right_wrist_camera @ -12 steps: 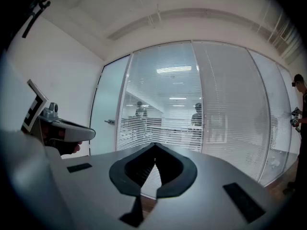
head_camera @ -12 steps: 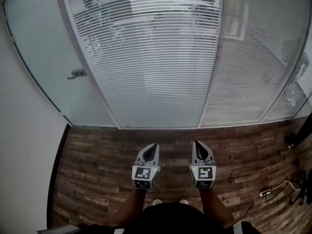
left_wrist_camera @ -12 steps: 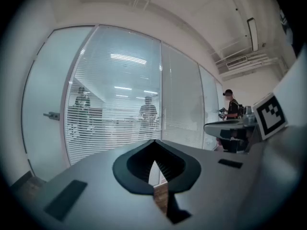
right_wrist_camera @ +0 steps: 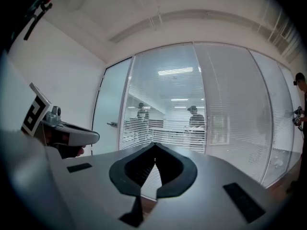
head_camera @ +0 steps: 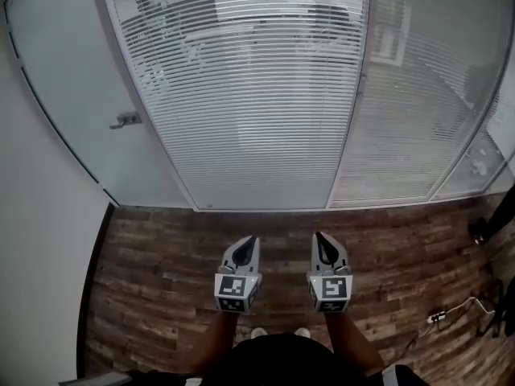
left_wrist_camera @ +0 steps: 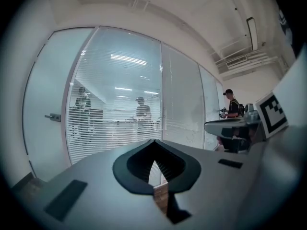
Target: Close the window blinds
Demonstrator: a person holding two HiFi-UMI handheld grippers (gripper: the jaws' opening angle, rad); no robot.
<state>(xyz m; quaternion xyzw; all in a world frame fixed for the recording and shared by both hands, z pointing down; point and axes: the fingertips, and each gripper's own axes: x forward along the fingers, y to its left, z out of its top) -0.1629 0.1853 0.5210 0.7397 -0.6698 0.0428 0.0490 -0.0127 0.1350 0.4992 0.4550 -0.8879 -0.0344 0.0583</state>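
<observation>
The white slatted blinds (head_camera: 249,95) hang behind the middle glass pane, their slats tilted so that the room beyond shows through. The blinds on the pane to the right (head_camera: 410,111) look more closed. My left gripper (head_camera: 251,238) and right gripper (head_camera: 318,235) are held side by side over the wooden floor, short of the glass and pointing at it. Both are shut with nothing between the jaws. In the left gripper view the left gripper (left_wrist_camera: 154,143) has its tips meeting in front of the blinds (left_wrist_camera: 115,114). The right gripper (right_wrist_camera: 155,145) looks the same in its own view.
A frosted glass door with a handle (head_camera: 127,121) stands left of the blinds, beside a white wall. Two people (right_wrist_camera: 195,119) stand behind the glass. Another person (left_wrist_camera: 232,104) stands off to the right. A cable and plug (head_camera: 451,312) lie on the floor at right.
Both grippers have shifted slightly to the left. One person behind the glass has moved to the left.
</observation>
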